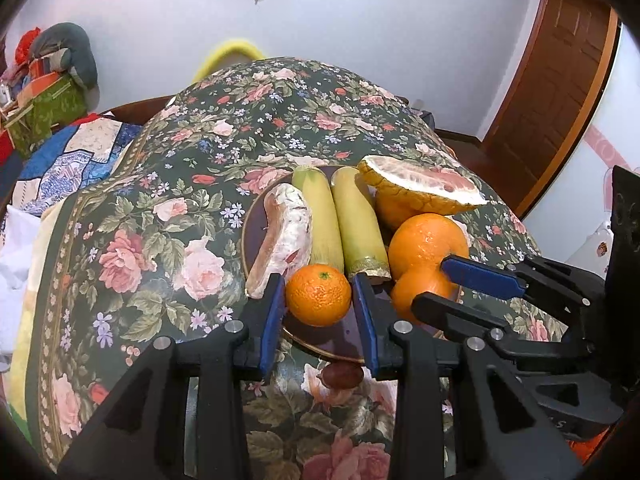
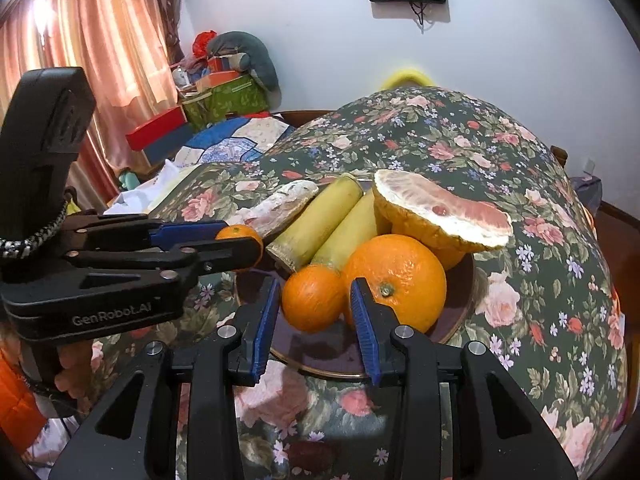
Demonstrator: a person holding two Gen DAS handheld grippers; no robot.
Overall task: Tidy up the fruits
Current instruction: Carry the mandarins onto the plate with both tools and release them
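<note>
L claw point(image 1: 319, 300) spread wide around a small tangerine point(image 1: 318, 294) at the plate point(image 1: 344, 344) front edge; pads look just clear of the peel. Behind it, L to R: pomelo wedge point(image 1: 284, 236), 2 sugarcane pcs point(image 1: 340, 220), halved pomelo point(image 1: 420, 190). R claw point(image 2: 314, 306) also released, flanking a 2nd small orange point(image 2: 314, 298), w/ big orange point(image 2: 400, 280) just right, on floral desk point(image 1: 160, 208).

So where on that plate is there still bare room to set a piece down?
Only the near strip of the plate, in front of the small orange and big orange. Behind them the sugarcane and pomelo half crowd it. The tablecloth left of the plate lies bare.
</note>
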